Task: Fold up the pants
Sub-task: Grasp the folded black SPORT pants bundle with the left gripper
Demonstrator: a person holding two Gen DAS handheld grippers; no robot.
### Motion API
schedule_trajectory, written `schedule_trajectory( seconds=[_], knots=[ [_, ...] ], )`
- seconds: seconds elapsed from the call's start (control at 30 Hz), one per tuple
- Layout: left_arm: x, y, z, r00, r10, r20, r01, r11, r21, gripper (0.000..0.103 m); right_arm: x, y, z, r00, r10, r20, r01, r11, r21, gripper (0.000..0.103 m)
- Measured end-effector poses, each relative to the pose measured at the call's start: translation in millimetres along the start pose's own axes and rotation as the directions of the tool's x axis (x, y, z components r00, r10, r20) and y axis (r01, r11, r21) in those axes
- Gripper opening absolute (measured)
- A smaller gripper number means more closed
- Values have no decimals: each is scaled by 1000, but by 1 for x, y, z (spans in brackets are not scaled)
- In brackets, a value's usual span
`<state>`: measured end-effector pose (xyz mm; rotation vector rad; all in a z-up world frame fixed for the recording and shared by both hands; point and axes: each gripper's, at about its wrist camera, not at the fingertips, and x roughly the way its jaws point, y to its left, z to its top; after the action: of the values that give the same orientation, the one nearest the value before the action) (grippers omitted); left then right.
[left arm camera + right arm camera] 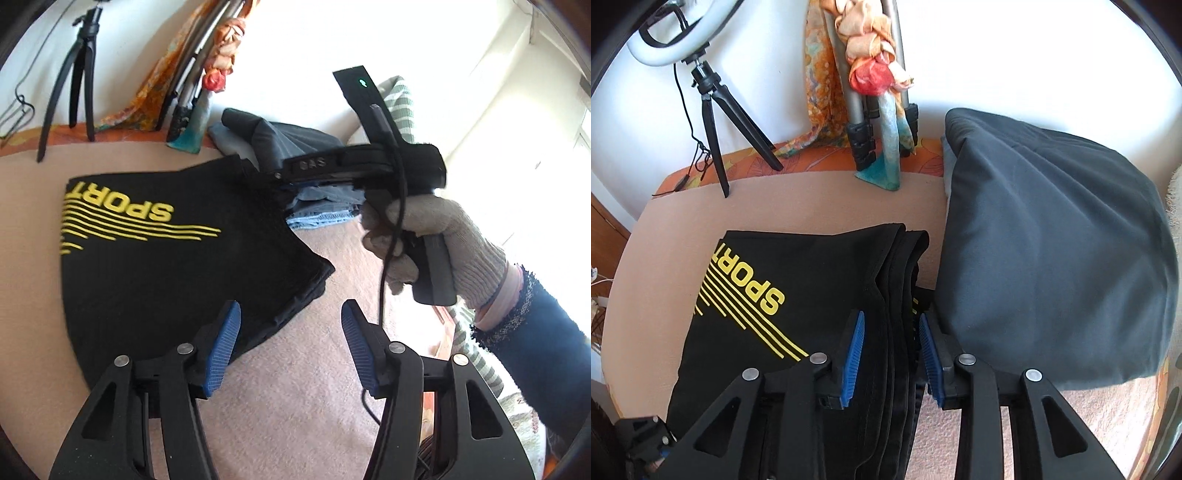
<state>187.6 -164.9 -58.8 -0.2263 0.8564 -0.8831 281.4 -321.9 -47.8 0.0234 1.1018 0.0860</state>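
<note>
Both grippers stand spread: left gripper (291, 347) hovers beside the black pants (166, 251), right gripper (892, 350) straddles their stacked edges. Pants lie folded compactly on the pink-covered desk (314, 406); folding looks nearly finished.

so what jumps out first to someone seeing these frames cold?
The folded black pants with yellow SPORT lettering, lying on the pinkish cover, dominate both views. The right gripper straddles their stacked edges with jaws open, while the left gripper hangs open above their near corner. Beside the pants sits a bulky dark grey garment.
</note>
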Motion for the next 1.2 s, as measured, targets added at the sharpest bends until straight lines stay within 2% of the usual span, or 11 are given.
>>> schedule_trajectory(
  seconds=[0.03,0.1,0.2,0.3,0.37,0.43,0.5,0.63,0.83,1.13,1.2],
  knots=[
    [-7,3,1,1000,20,15,-21,1000,16,56,-9,-1,-5,1000,11,16,-11,1000,15,40],
    [-16,15,6,998,48,31,-48,999,8,56,-24,-5,-18,998,50,45,-53,997,61,55],
    [-25,39,11,996,75,50,-72,995,-63,56,-39,-10,-46,988,134,80,-143,982,127,62],
    [-28,58,13,995,99,34,-95,991,-99,56,-43,-16,-74,988,133,82,-147,971,189,64],
    [-31,70,14,997,73,28,-68,987,-148,56,-42,-20,-89,988,132,79,-147,961,236,68],
    [-38,85,12,998,35,44,-23,968,-250,56,-40,-29,-101,987,144,78,-160,945,285,75],
    [-40,98,12,999,20,44,-5,950,-312,56,-34,-40,-111,977,194,85,-212,915,342,82],
    [-31,122,10,999,27,25,-16,927,-374,56,-13,-52,-116,949,308,72,-308,852,423,82],
    [-11,158,10,999,33,-12,-35,885,-464,56,2,-61,-115,927,364,87,-362,810,462,83],
    [10,185,40,1000,-17,0,15,877,-481,56,14,-69,-112,882,450,142,-465,780,419,90],
    [18,188,49,1000,-17,-9,11,879,-476,56,19,-66,-108,857,494,147,-508,761,405,88]
  ],
)
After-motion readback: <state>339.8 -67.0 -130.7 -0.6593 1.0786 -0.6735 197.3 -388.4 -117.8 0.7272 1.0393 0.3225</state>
